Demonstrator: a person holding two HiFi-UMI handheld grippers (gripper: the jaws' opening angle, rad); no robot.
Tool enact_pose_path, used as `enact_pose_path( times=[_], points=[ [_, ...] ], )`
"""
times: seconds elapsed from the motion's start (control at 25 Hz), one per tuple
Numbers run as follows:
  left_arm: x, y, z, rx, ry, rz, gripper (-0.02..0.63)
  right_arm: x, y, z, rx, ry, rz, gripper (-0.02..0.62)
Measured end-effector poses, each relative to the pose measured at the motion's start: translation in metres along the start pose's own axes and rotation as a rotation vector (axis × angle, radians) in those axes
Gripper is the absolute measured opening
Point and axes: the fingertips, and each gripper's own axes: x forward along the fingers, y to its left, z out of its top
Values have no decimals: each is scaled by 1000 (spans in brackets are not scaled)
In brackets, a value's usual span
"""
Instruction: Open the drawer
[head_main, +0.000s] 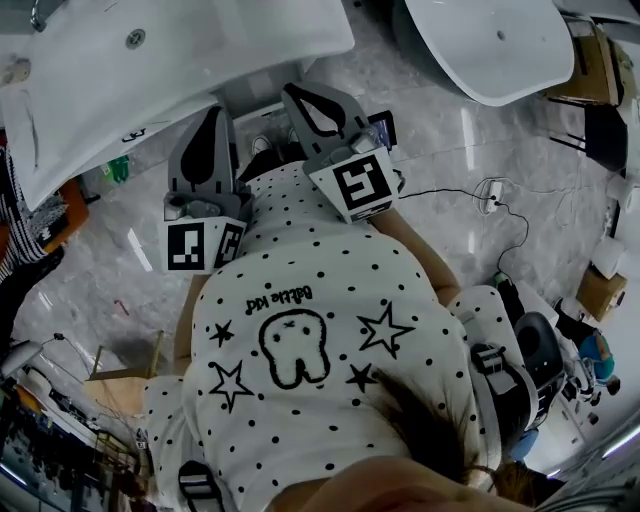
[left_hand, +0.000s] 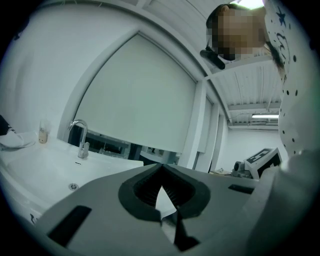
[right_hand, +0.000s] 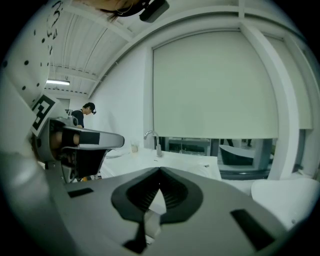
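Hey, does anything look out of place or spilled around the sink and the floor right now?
Nothing looks spilled or broken. The one loose thing is a black cable trailing across the marble floor to what looks like a white power strip on the person's right. The white sink counter looks tidy.

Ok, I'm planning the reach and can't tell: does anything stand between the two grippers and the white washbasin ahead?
Nothing visible does. The left gripper and right gripper, both shut and empty, face the washbasin across open space. No drawer shows in any view.
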Motion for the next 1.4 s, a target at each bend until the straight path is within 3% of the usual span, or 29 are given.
enact_pose_path(
  times=[0.12, 0.4, 0.76, 1.04, 1.4],
  points=[
    [4, -11, 5, -1, -48, -6, 5, -6, 0, -4, -25, 6, 22, 14],
    [2, -27, -8, 10, -72, 5, 5, -16, 0, -13, -85, -2, 46, 14],
    [3, -43, -18, 31, -28, 4, 5, -29, -10, -12, -111, -28, 35, 14],
    [-1, -44, -13, 35, -71, 31, 5, -31, -8, -15, -106, -34, 51, 14],
    [-9, -40, -21, -7, -24, 46, 5, -34, -4, -14, -99, -34, 58, 14]
  ],
)
